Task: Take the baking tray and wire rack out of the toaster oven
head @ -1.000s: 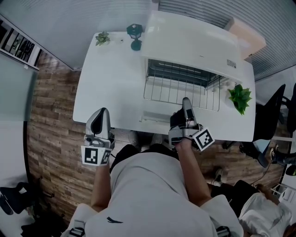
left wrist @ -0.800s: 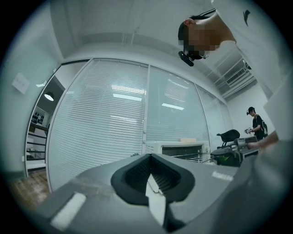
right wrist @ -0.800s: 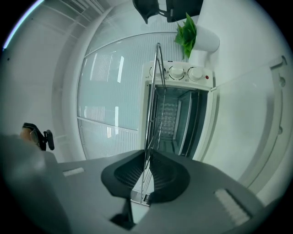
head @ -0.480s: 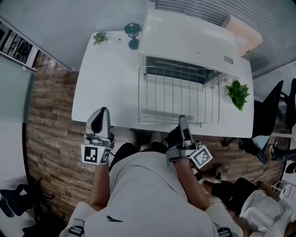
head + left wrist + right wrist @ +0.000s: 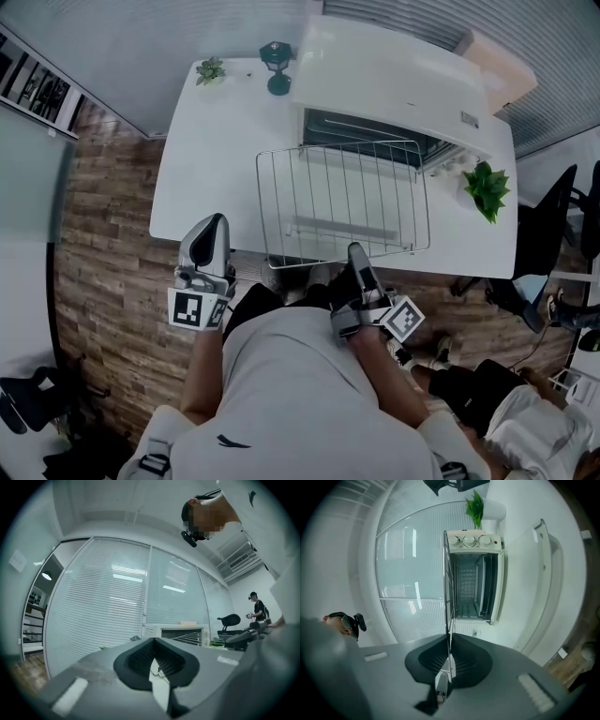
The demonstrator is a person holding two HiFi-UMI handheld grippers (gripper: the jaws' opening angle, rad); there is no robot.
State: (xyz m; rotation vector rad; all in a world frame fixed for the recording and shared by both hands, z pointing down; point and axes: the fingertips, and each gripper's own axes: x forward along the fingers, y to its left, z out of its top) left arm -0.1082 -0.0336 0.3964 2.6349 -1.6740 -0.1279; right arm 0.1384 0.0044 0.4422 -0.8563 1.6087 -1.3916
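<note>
Two claws closed: right claw (image 5: 355,250) clamps wire rack (image 5: 342,202), pulled farther out of toaster oven (image 5: 394,75); left claw (image 5: 215,223) empty.

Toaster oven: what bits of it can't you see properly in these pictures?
- Inside of the toaster oven, head view: its own white top covers most of it.
- Baking tray, right gripper view: the cavity is dim and small, so whether a tray sits inside cannot be told.
- Knobs, right gripper view: markings too small to read.
- Oven's bottom, left gripper view: cut off behind the left tool.
</note>
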